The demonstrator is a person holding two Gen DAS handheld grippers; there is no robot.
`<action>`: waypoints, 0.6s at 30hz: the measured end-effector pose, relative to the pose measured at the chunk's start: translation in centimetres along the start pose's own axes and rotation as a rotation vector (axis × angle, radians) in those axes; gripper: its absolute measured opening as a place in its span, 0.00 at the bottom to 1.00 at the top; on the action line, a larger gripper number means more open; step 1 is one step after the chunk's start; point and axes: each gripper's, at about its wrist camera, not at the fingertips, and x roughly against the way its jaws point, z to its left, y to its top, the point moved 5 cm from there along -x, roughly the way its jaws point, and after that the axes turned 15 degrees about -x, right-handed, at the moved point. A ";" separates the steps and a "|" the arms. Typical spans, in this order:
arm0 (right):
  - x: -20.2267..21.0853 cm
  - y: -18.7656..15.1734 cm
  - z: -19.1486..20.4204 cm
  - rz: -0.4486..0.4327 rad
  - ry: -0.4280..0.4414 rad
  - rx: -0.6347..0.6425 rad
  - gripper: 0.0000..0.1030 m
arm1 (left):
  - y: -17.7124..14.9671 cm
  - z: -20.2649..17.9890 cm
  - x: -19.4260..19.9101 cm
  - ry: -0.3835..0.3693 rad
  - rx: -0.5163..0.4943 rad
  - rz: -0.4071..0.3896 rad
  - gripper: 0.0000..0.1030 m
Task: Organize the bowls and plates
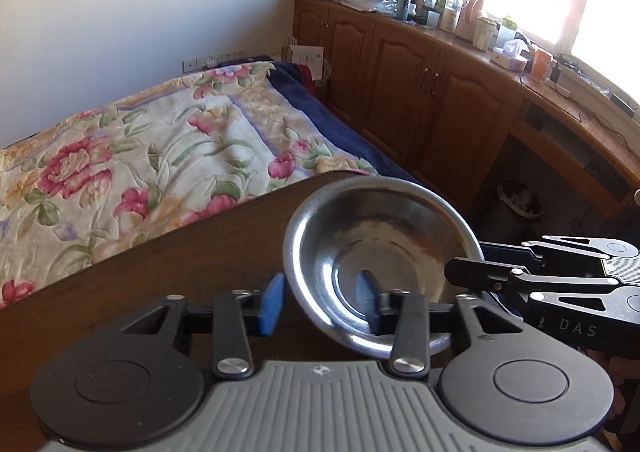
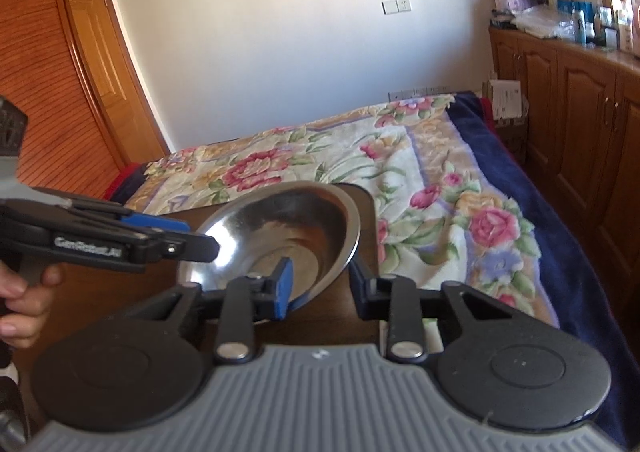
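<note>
A shiny steel bowl sits tilted at the corner of a dark wooden table. My left gripper straddles the bowl's near rim, one blue pad outside and one inside, with a gap to the rim. In the right wrist view the same bowl is straddled at its right rim by my right gripper, jaws apart. The right gripper shows in the left wrist view at the bowl's right edge. The left gripper shows in the right wrist view at the bowl's left edge.
A bed with a floral blanket lies just beyond the table edge. Wooden cabinets with a cluttered top run along the right under a bright window. A waste bin stands below the desk. A wooden wardrobe is at far left.
</note>
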 end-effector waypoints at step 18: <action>-0.6 -0.3 0.0 0.039 0.004 -0.056 0.23 | -1.1 0.5 -0.2 -0.006 0.018 0.032 0.22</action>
